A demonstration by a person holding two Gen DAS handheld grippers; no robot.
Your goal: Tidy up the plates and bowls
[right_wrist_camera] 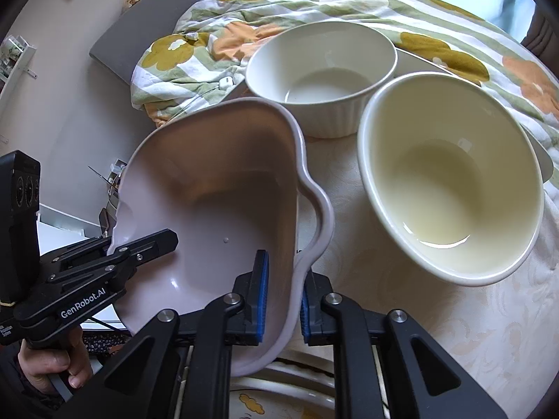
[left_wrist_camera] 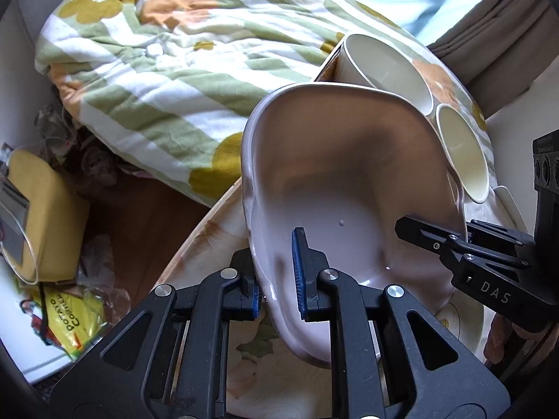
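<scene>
A pale lilac wavy-rimmed dish is held up, tilted, above the table. My left gripper is shut on its left rim, one blue pad inside and one outside. My right gripper is shut on its opposite rim; it also shows in the left wrist view. My left gripper shows in the right wrist view. A cream bowl sits on the table to the right. A white ribbed bowl stands behind it. A plate with a yellow print lies under the dish.
The round table has a cream patterned cloth. A floral quilt lies on the bed behind the table. A yellow cushion and a snack bag lie on the floor at the left.
</scene>
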